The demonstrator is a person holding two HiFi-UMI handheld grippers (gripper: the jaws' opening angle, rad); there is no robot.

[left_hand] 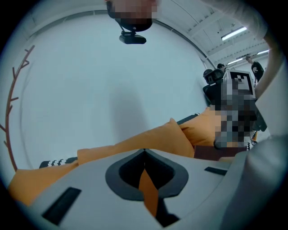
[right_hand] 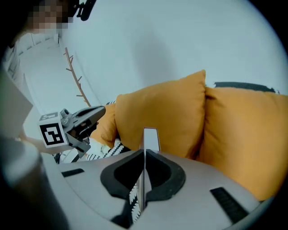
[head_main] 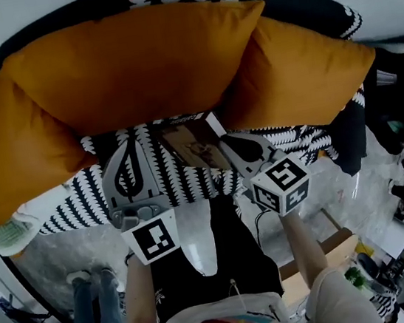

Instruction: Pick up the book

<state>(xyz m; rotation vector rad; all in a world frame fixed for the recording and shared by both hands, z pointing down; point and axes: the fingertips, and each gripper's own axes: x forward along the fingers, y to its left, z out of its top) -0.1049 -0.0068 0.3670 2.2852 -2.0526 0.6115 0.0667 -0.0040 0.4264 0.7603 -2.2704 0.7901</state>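
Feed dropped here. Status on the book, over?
Right gripper shut on book, edge-on. Left gripper shut, empty. Cushions behind, nothing in the way.

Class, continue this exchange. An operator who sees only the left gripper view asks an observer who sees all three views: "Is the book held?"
Observer: Yes. The right gripper view shows the right tongs shut on the book, its thin edge between them.
Operator: Where on the book do they grip?
Observer: In the head view, at its right edge.
Operator: What lies beneath it?
Observer: The head view shows the black-and-white patterned cover under it.
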